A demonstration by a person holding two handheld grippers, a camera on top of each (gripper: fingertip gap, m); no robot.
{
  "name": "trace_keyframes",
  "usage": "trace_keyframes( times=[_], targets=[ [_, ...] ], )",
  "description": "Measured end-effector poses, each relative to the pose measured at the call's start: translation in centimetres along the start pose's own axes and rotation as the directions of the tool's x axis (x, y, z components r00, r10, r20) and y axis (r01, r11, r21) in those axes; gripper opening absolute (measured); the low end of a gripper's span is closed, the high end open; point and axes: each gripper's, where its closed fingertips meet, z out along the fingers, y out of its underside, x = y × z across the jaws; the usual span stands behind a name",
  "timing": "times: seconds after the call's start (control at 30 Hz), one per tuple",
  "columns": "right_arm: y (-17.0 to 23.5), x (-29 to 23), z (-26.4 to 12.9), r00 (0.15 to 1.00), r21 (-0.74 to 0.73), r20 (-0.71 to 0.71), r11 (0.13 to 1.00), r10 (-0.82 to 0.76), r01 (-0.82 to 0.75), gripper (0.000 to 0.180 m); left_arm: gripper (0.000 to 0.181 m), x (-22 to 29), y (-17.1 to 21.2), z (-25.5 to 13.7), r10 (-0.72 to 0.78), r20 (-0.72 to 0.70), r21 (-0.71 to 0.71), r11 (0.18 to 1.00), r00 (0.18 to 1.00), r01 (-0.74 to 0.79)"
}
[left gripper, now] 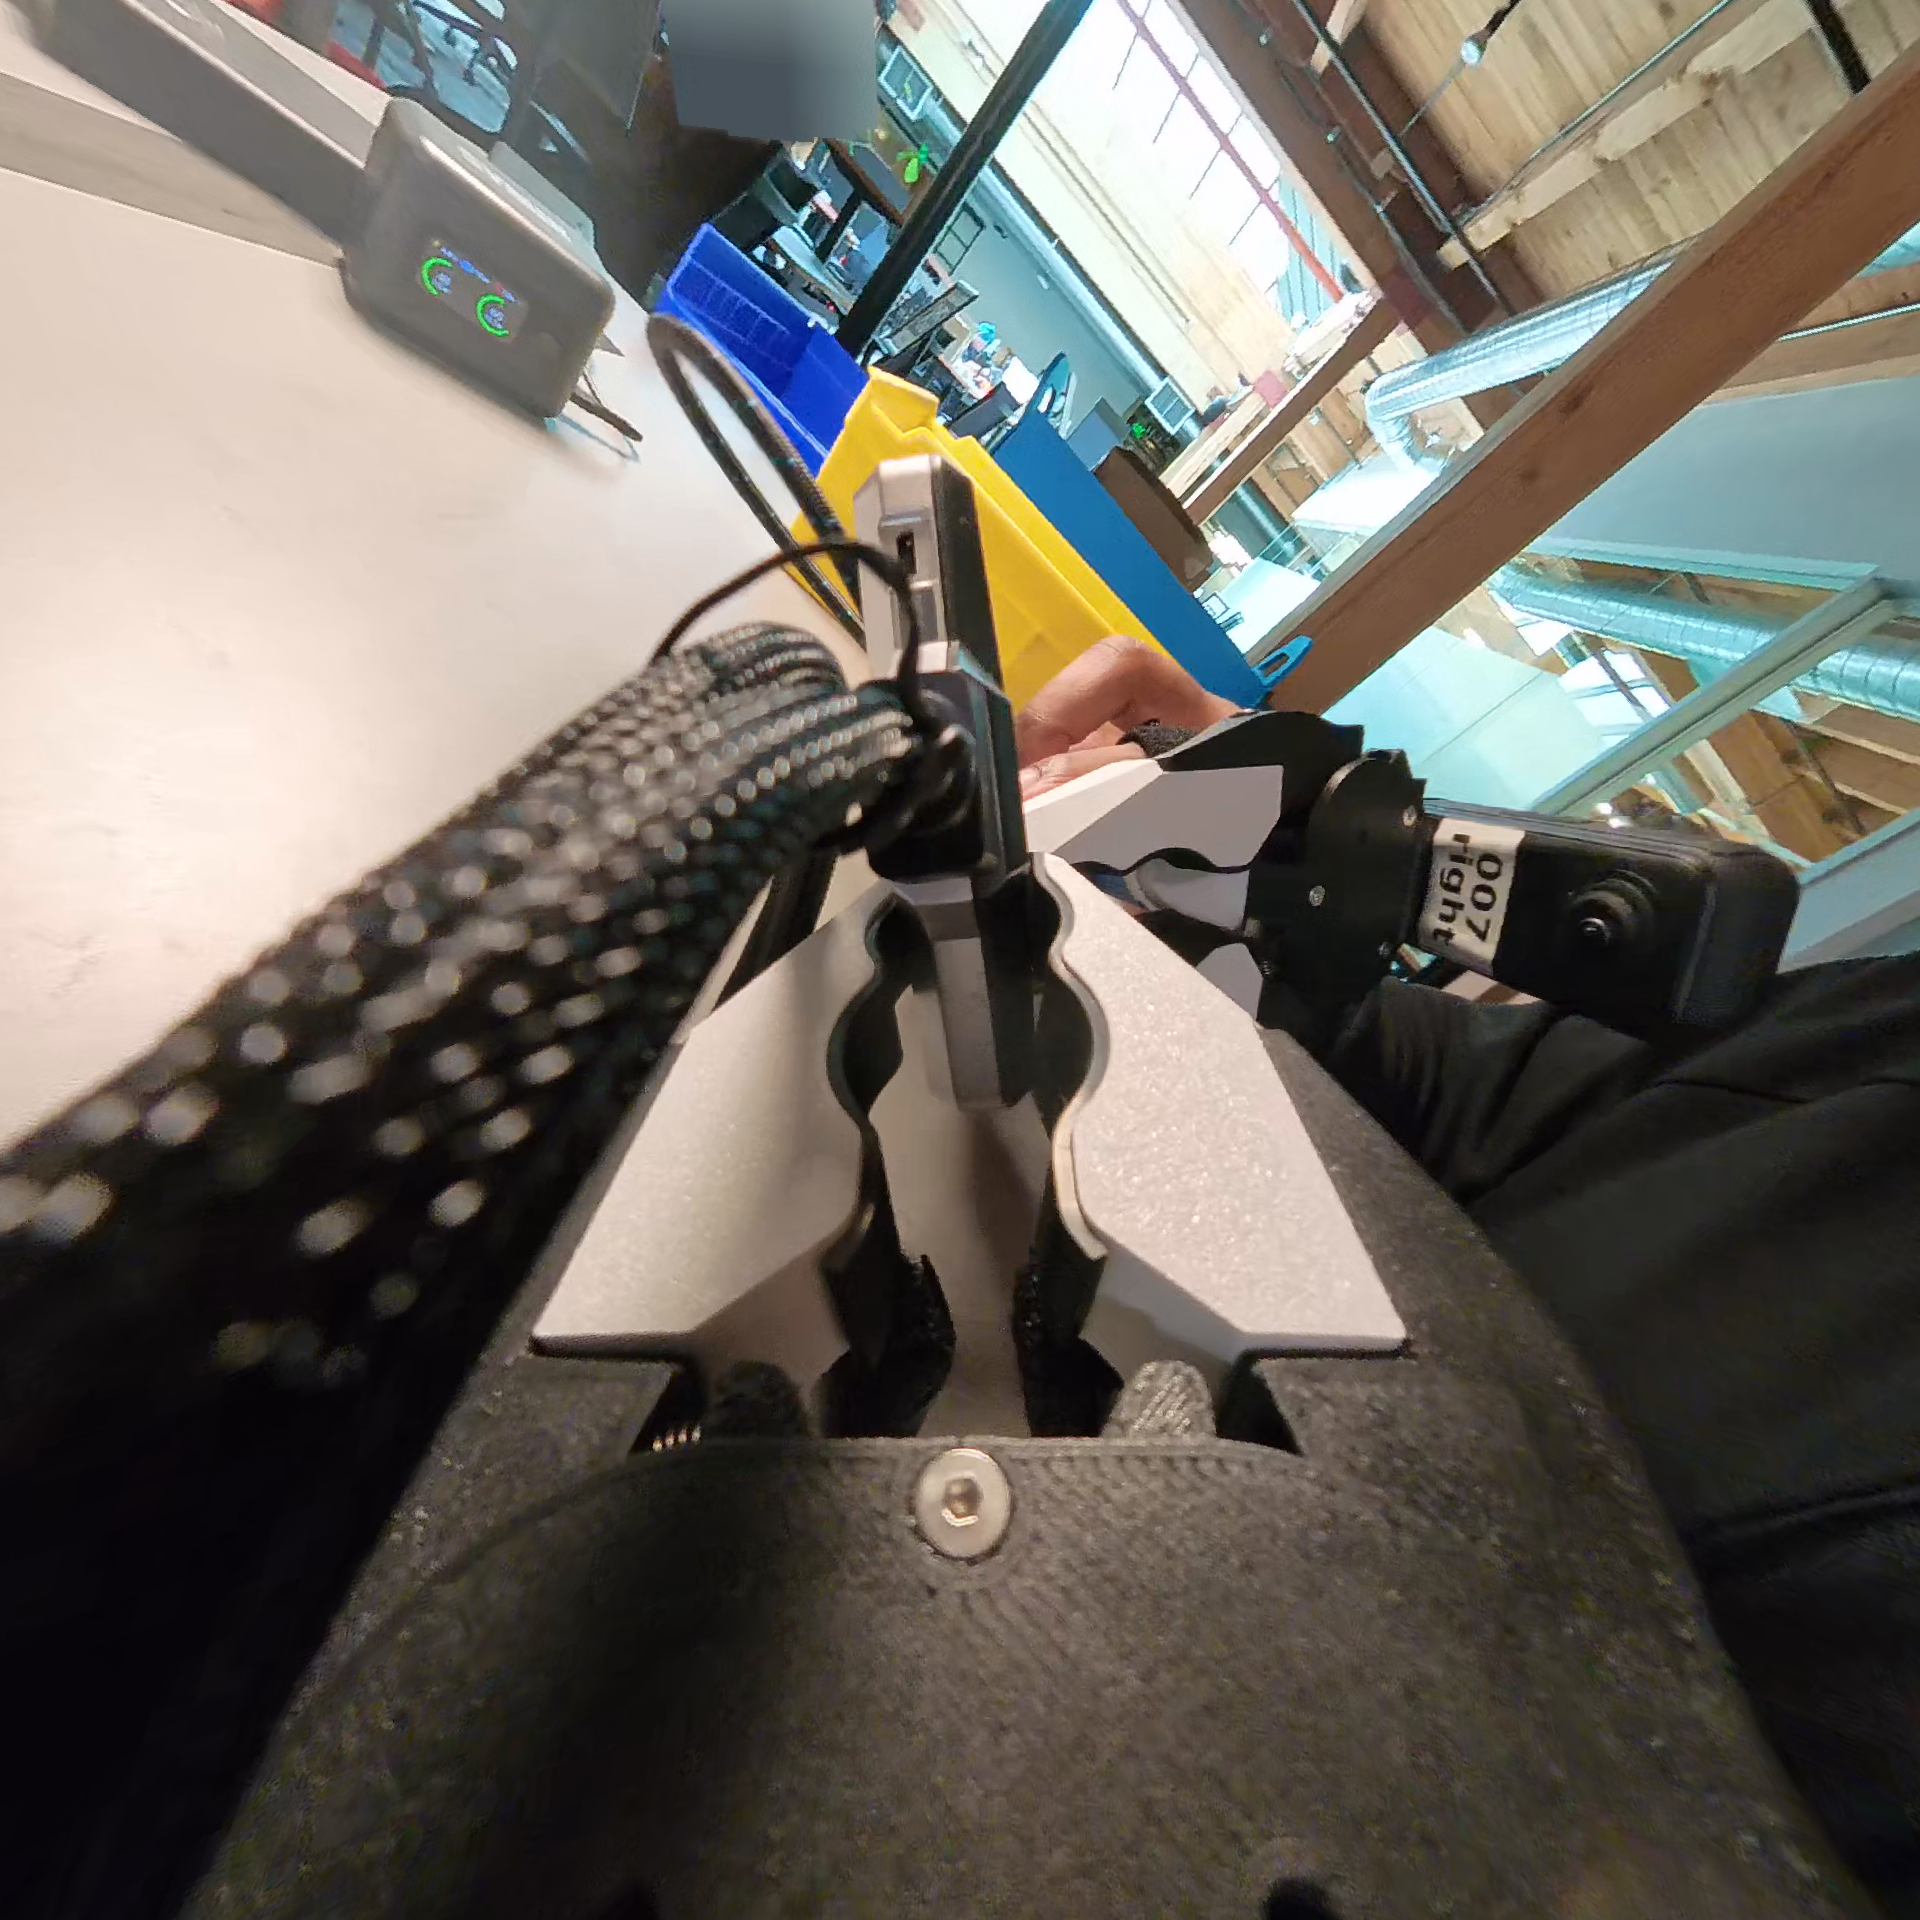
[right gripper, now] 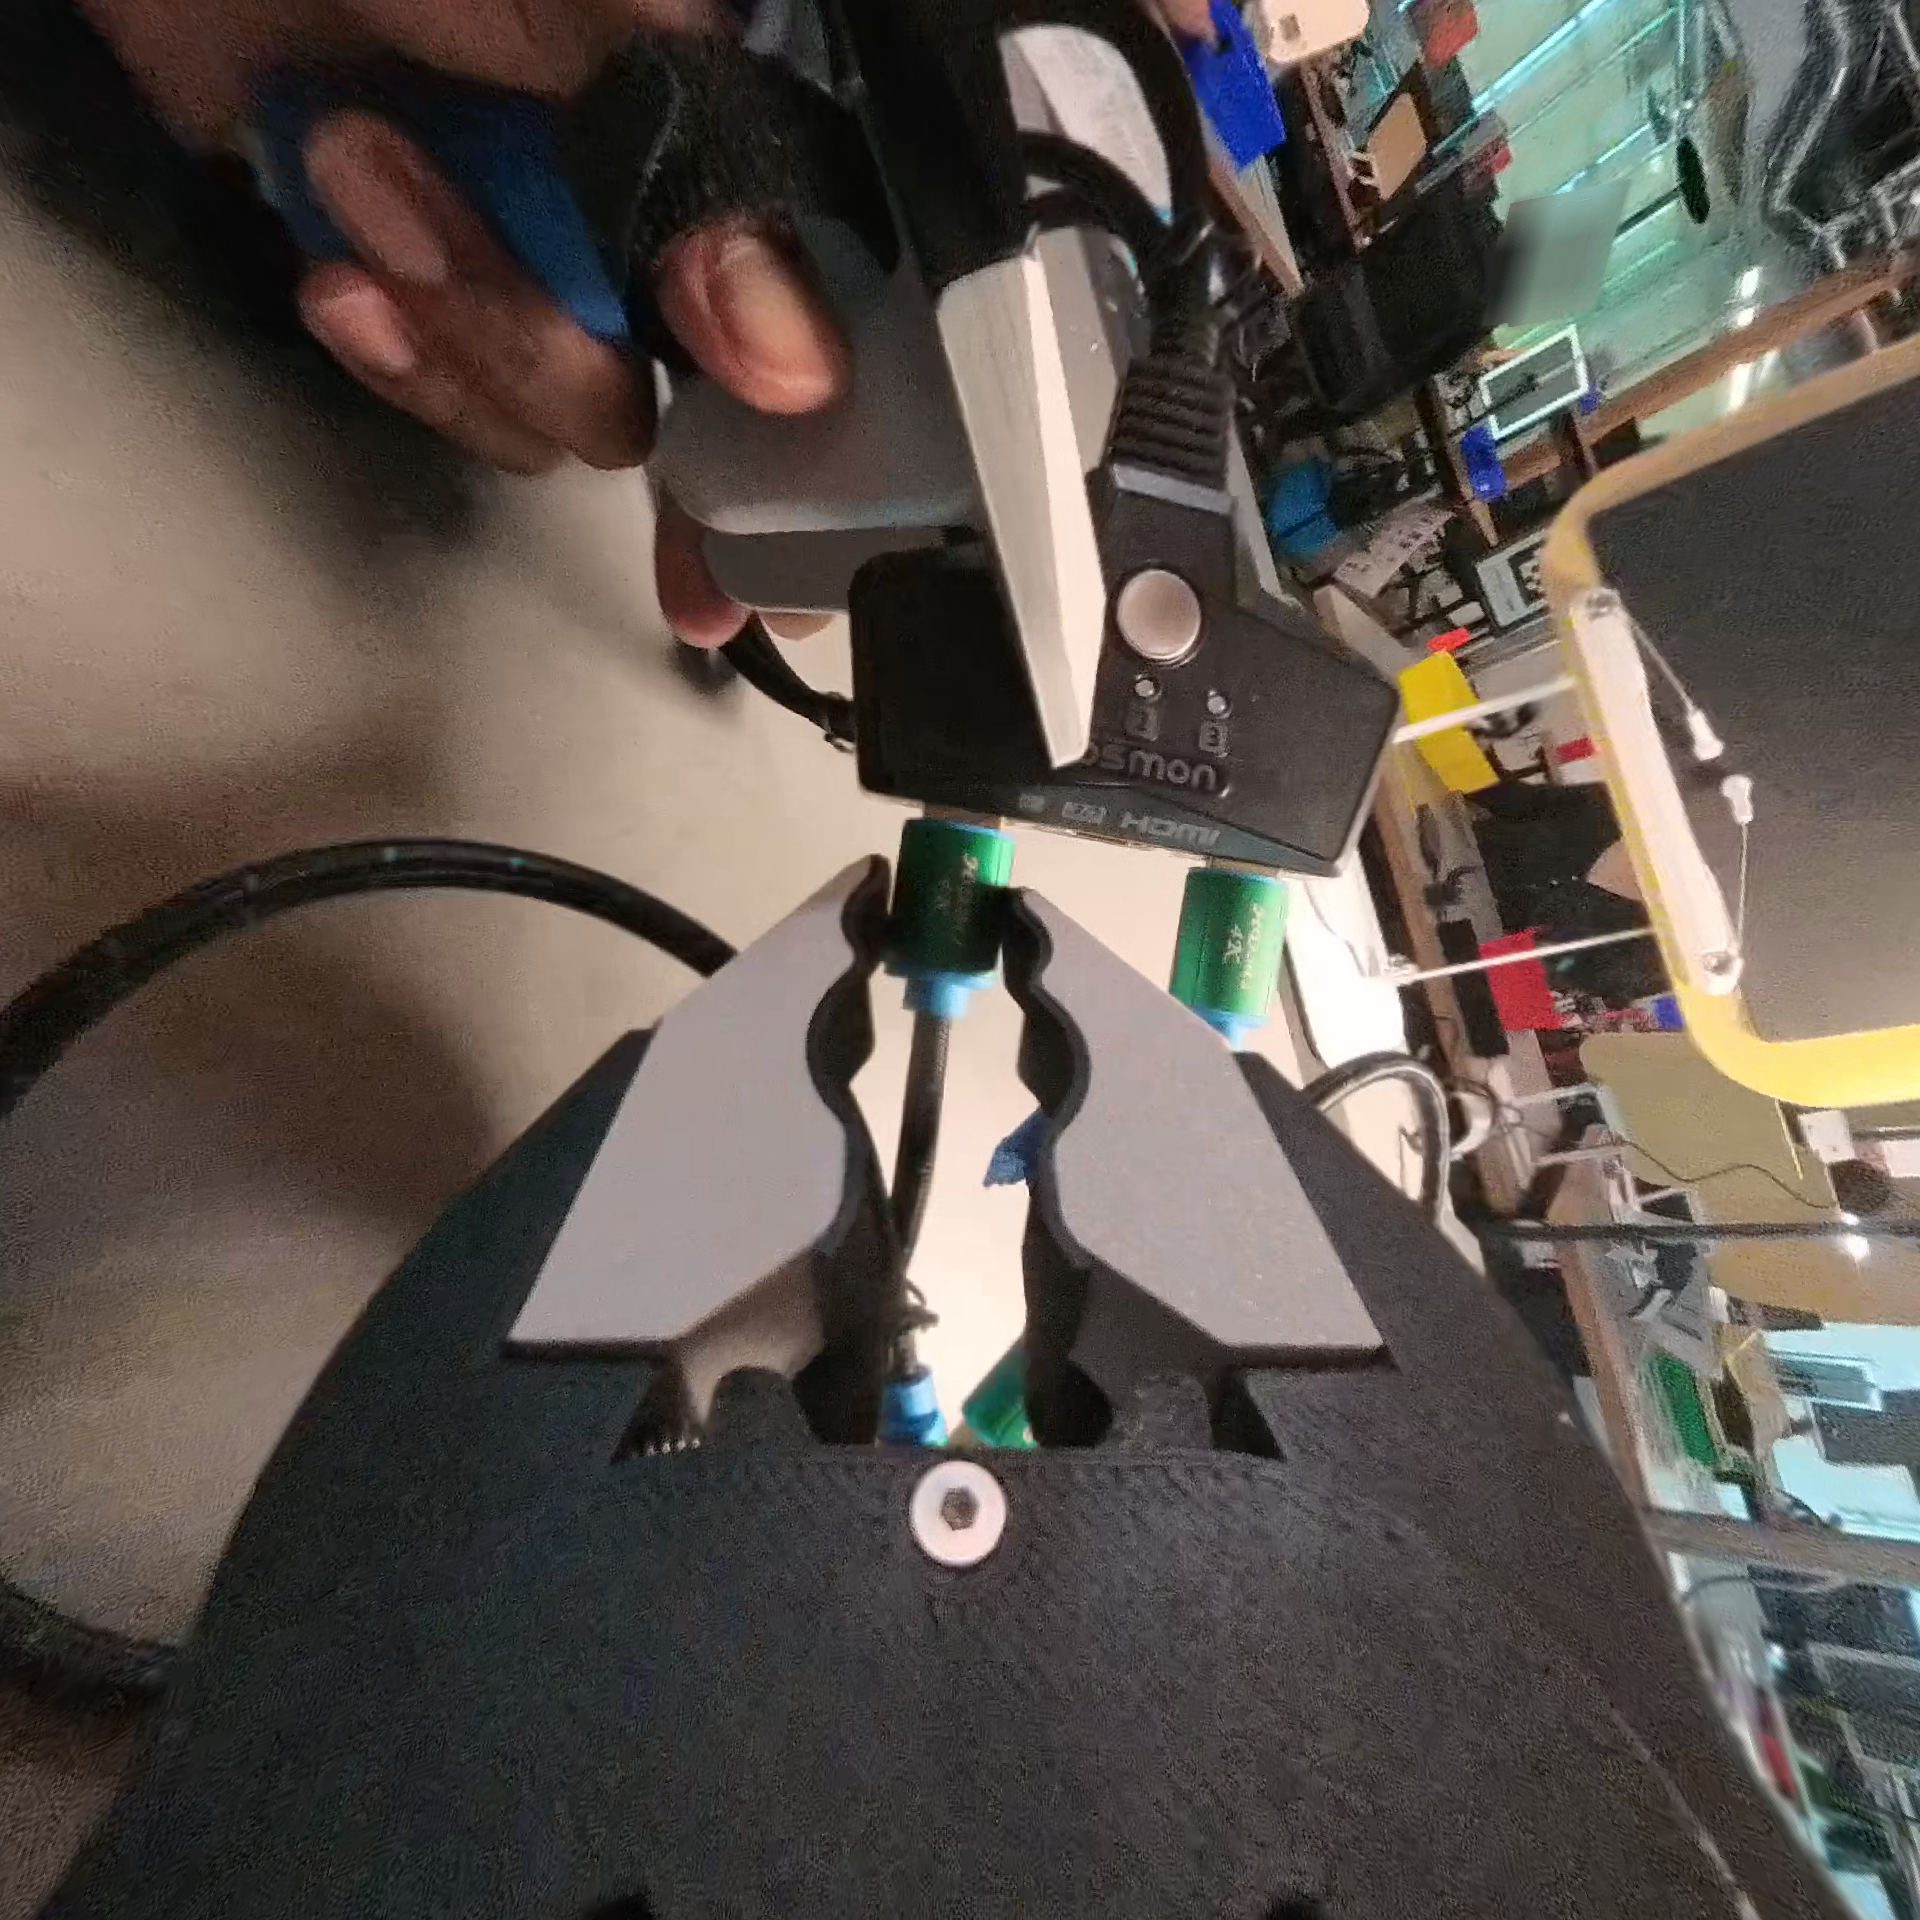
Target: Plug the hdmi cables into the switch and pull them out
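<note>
My left gripper (left gripper: 971, 883) is shut on the black HDMI switch (left gripper: 940, 623), which shows edge-on and stands out past the fingertips. A thick braided cable (left gripper: 520, 904) runs from the switch's back to the lower left. In the right wrist view the switch (right gripper: 1226, 717) is held above the table, with a left gripper finger (right gripper: 1029, 488) across its top. My right gripper (right gripper: 945, 899) is shut on a green HDMI plug (right gripper: 945, 894) whose end meets the switch's port face. A second green plug (right gripper: 1231, 945) sits in the port beside it. The right gripper also shows in the left wrist view (left gripper: 1101, 821).
A white table (left gripper: 260, 540) holds a dark power unit with a green display (left gripper: 468, 281). Blue (left gripper: 748, 312) and yellow (left gripper: 997, 551) bins stand past its edge. A black cable (right gripper: 416, 862) loops over the table. A person's hand (right gripper: 499, 312) holds the left gripper's handle. Only a small space, under 4 cm, lies between the two pairs of fingers.
</note>
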Motion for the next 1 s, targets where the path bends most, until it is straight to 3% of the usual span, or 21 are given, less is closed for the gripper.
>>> trace_keyframes(
  times=[0.1, 0.37, 0.63, 0.83, 0.93, 1.0],
  targets=[
    [-0.3, 0.1, -0.5, 0.999, 0.038, 0.022, 0.999, 0.024, -0.025, 0.023, 0.020, 0.6, 0.1, 0.0, -0.012, -0.051, -0.018, 1.000, 0.999, 0.011],
    [0.2, 0.7, -0.3, 0.999, 0.003, -0.032, 1.000, -0.004, 0.004, 0.022, 0.021, 0.4, 0.8, 0.4, -0.101, -0.004, -0.013, 0.995, 0.995, 0.101],
    [0.4, 0.0, -1.0, 0.998, 0.016, 0.047, 0.999, -0.053, 0.052, 0.022, 0.021, 0.6, 1.5, 0.6, -0.070, -0.003, -0.058, 0.996, 0.998, 0.070],
    [0.3, 0.7, -0.1, 0.996, -0.064, -0.039, 0.994, 0.084, -0.087, 0.023, 0.021, 0.2, 0.4, 0.2, -0.045, 0.036, 0.019, 0.999, 0.998, 0.044],
    [0.3, 0.2, -0.4, 1.000, -0.023, -0.010, 1.000, -0.007, 0.007, 0.022, 0.021, 0.3, 0.6, 0.1, -0.052, 0.026, 0.006, 0.999, 0.998, 0.052],
    [0.3, 0.3, -0.7, 1.000, -0.004, 0.009, 1.000, 0.015, -0.015, 0.022, 0.021, 0.5, 0.9, 0.4, -0.036, 0.018, -0.011, 0.999, 0.999, 0.036]
  ],
)
